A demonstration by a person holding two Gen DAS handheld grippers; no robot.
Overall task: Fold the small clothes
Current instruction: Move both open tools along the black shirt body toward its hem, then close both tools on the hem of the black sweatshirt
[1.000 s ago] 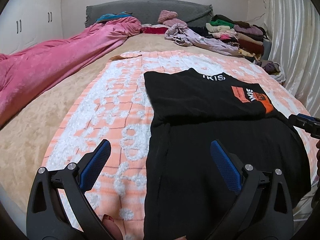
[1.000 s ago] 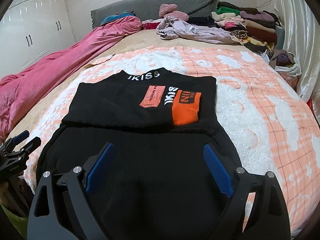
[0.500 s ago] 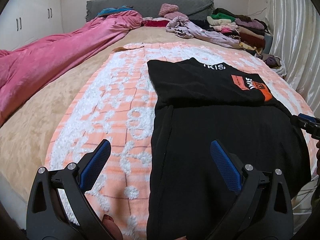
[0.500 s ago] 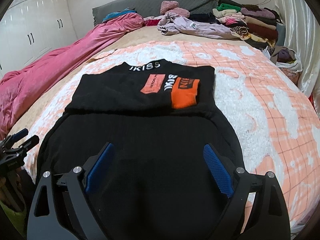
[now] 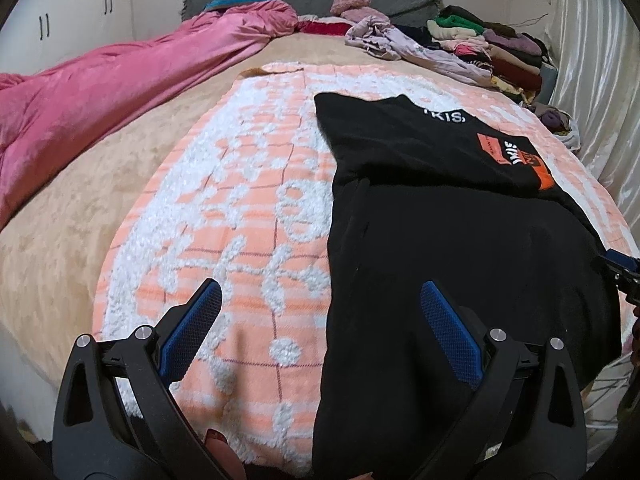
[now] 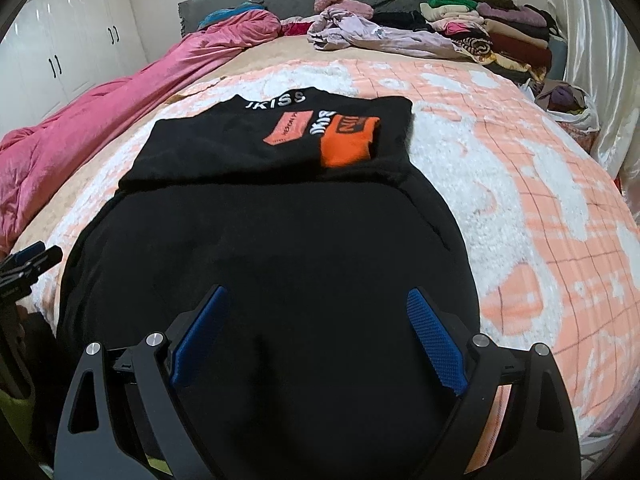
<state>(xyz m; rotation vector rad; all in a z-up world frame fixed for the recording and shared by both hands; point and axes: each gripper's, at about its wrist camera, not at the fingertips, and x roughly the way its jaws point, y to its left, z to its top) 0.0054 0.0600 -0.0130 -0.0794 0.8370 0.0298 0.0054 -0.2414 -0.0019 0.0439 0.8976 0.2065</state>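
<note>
On the bed, peach-and-white blanket (image 6: 520,208) under black shirt (image 6: 280,248), pink duvet (image 5: 100,96) beside, both tools (image 5: 320,312) (image 6: 316,320) spread.

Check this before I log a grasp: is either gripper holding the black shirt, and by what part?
Nothing is held. The left gripper and right gripper are both open above the near part of the black shirt.

Open blanket (image 5: 248,208) lay either side of the black garment (image 6: 280,248); piled clothes (image 6: 492,36) crowded the bed's far end.
</note>
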